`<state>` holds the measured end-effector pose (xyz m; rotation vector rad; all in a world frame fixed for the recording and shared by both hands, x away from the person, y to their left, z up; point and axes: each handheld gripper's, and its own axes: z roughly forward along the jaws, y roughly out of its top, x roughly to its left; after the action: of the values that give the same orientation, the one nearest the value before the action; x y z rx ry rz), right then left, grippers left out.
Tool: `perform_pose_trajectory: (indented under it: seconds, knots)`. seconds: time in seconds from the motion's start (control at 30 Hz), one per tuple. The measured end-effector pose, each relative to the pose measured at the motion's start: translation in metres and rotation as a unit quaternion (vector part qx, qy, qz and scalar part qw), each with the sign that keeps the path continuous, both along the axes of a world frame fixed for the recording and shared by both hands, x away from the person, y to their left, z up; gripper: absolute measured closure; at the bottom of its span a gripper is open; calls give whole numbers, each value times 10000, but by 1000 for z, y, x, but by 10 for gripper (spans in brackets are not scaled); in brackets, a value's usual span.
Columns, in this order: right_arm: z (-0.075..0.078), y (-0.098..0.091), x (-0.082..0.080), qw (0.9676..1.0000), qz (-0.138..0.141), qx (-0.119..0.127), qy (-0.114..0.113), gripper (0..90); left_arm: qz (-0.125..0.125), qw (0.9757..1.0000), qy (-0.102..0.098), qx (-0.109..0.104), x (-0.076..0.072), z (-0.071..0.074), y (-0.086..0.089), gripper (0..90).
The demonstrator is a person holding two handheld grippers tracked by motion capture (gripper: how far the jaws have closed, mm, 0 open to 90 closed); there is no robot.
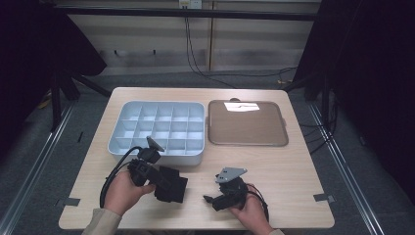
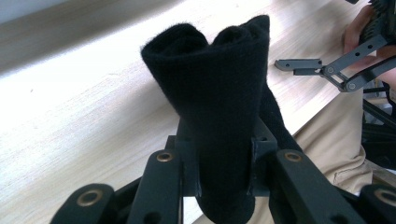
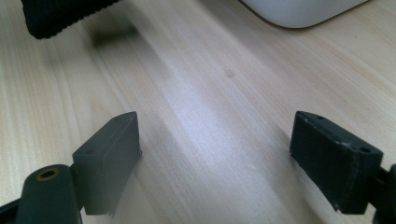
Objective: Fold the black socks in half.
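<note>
Two grippers | left gripper (image 2: pixel 219 182) clamps black cloth (image 2: pixel 215 93) | right gripper (image 3: pixel 215 163) gapes, cloth apart.

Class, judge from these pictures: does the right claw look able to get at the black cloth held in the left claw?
Probably yes. The right claw stands open and empty, and only bare table lies between it and the black cloth, which juts out from the left claw toward it.

Light falls from above — a white glare patch sits on the brown tray (image 1: pixel 247 123), while the room's edges go dark. Beyond my left gripper's black cloth (image 2: pixel 219 107) the table (image 2: pixel 70 116) washes out white. My right gripper's (image 3: pixel 215 158) near jaw blurs — soft sheen ahead.
</note>
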<state>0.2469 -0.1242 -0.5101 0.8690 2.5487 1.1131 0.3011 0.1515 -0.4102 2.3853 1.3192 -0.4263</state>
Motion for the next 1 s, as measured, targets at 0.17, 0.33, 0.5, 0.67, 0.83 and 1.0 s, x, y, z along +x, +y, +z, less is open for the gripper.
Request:
perform_pose_trajectory:
  seconds: [0.17,0.33,0.5,0.67,0.83,1.0]
  knots:
    - [0,0,-1,10000,-54,7,3,158,-26,10000,3,38,2,2,3,723]
    - [0,0,-2,10000,-96,-7,-7,157,15,10000,-30,63,4,7,5,724]
    - [0,0,-2,9999,-123,7,6,157,9,9999,-56,91,7,11,7,724]
    - [0,0,-3,9999,-132,-1,-3,157,3,9999,-60,130,11,15,9,724]
    - [0,0,-3,9999,-132,-1,-2,157,-28,9999,-71,125,14,20,12,723]
    - [0,0,-3,9999,-132,-2,-2,157,52,9998,-114,123,17,27,19,723]
